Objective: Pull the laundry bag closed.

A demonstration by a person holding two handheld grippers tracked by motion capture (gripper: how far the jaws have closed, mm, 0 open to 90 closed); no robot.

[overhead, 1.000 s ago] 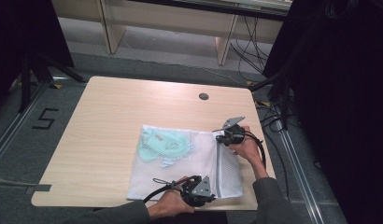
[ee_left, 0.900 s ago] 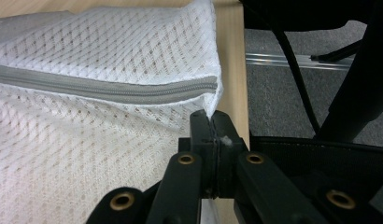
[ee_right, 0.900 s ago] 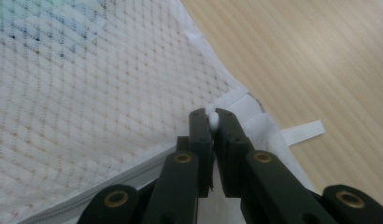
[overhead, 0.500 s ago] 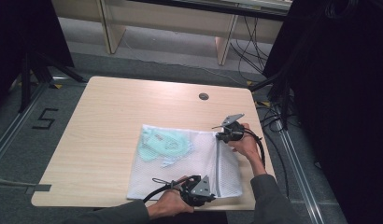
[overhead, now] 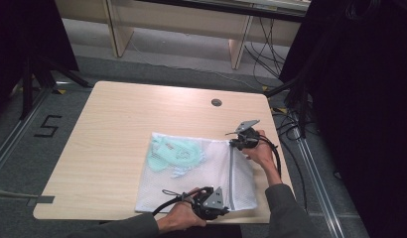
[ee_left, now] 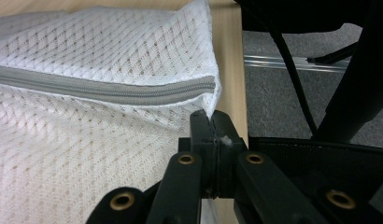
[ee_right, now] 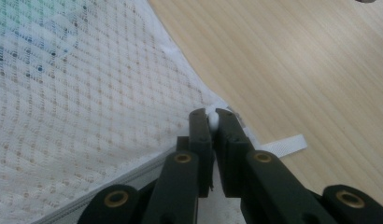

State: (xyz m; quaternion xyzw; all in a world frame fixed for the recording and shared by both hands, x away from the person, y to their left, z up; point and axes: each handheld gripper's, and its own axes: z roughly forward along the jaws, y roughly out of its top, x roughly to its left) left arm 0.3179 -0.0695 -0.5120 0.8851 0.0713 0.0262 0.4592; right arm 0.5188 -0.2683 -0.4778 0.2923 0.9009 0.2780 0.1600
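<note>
A white mesh bag (overhead: 201, 181) lies flat on the near right part of the wooden table (overhead: 117, 129), with a mint-green garment (overhead: 174, 151) inside it. A grey zipper (overhead: 232, 178) runs along its right side. My left gripper (overhead: 222, 207) is at the zipper's near end, and its jaws (ee_left: 211, 122) are shut on the bag's corner (ee_left: 206, 100) just below the zipper (ee_left: 110, 88). My right gripper (overhead: 233, 144) is at the far end. It is shut (ee_right: 212, 119) on a small white piece at the corner of the mesh (ee_right: 77, 93).
A round cable hole (overhead: 216, 102) sits at the table's far right. A white ribbon tab (ee_right: 285, 144) sticks out from the bag's far corner. Cables (overhead: 291, 124) and a floor rail lie right of the table. Bare tabletop spreads to the left and behind the bag.
</note>
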